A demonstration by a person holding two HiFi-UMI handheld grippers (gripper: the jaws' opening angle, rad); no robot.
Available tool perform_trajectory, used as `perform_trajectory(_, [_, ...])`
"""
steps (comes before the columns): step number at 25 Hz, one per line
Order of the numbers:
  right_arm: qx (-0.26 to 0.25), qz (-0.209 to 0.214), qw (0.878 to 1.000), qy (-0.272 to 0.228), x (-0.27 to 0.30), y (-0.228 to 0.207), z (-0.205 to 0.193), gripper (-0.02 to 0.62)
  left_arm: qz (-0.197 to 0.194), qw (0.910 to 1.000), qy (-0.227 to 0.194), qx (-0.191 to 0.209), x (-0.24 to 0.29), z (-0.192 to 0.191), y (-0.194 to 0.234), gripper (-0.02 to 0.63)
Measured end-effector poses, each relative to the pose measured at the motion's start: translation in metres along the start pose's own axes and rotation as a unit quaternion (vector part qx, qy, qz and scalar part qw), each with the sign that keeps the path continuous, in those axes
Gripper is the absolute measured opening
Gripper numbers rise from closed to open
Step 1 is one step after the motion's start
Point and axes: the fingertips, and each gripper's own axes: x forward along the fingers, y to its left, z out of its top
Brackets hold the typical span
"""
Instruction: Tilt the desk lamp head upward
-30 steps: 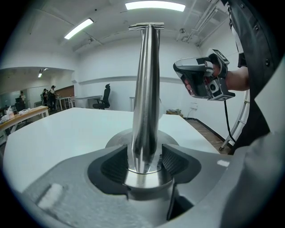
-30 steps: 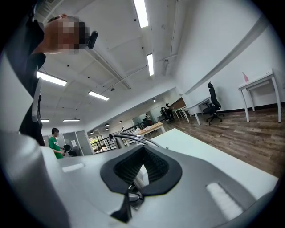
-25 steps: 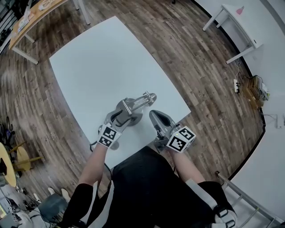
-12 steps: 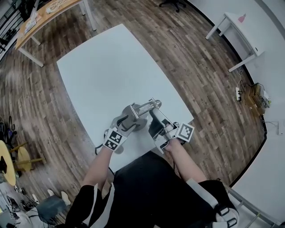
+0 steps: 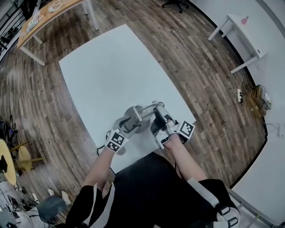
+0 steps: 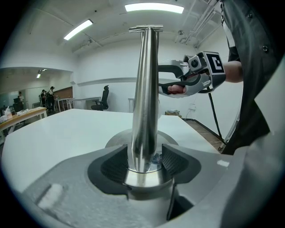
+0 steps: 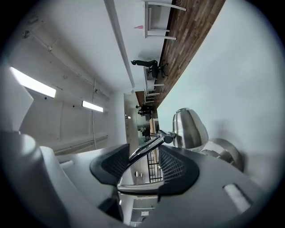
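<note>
With right gripper [image 7: 141, 160] released yet just closing around the lamp arm [image 7: 147, 148] mid-frame, pinch firmly, then tip lamp head [image 7: 189, 129] up, keeping left gripper [image 6: 144, 162] clenched on lamp post [image 6: 144, 89].

black top [image 5: 147, 187], white-striped sleeves [image 5: 87, 200] at 5 and 7 o'clock; grey left gripper [image 6: 143, 160] and right gripper [image 7: 144, 161], black-and-white marker cubes [image 5: 116, 140].

A: What's the floor like?
B: Dark wood planks [image 5: 200, 67] under a white table [image 5: 111, 67].
A: And around it?
B: White walls [image 6: 107, 67], a wooden desk [image 5: 40, 18], a white side table [image 5: 242, 31], and ceiling strip lights [image 6: 153, 7].
</note>
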Motion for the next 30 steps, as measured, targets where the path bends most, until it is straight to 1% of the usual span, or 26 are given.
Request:
perform_trajectory(10, [0.008, -0.006, 1.000, -0.005, -0.001, -0.003, 0.002, 0.194, -0.001, 1.0000, 0.001, 0.003, 0.001, 0.000, -0.002, 0.249])
perform_trajectory(19, [-0.036, -0.009, 0.999, -0.014, 0.000, 0.009, 0.005, 0.193, -0.005, 1.0000, 0.003, 0.005, 0.003, 0.000, -0.001, 0.249])
perform_trajectory(22, [-0.068, -0.008, 0.997, -0.018, 0.000, 0.017, 0.007, 0.192, -0.006, 1.0000, 0.003, 0.005, 0.003, -0.002, 0.000, 0.249])
perform_trajectory(25, [-0.128, -0.003, 0.992, -0.018, -0.001, 0.029, 0.015, 0.188, -0.007, 0.9999, 0.006, 0.007, 0.004, -0.002, 0.000, 0.249])
perform_trajectory(27, [-0.177, 0.006, 0.984, -0.015, 0.000, 0.042, 0.019, 0.183, -0.009, 0.9999, 0.006, 0.008, 0.004, -0.002, 0.001, 0.249])
perform_trajectory(30, [-0.244, 0.017, 0.969, -0.009, 0.002, 0.063, 0.017, 0.179, -0.011, 0.9999, 0.005, 0.007, 0.003, -0.004, 0.002, 0.249])
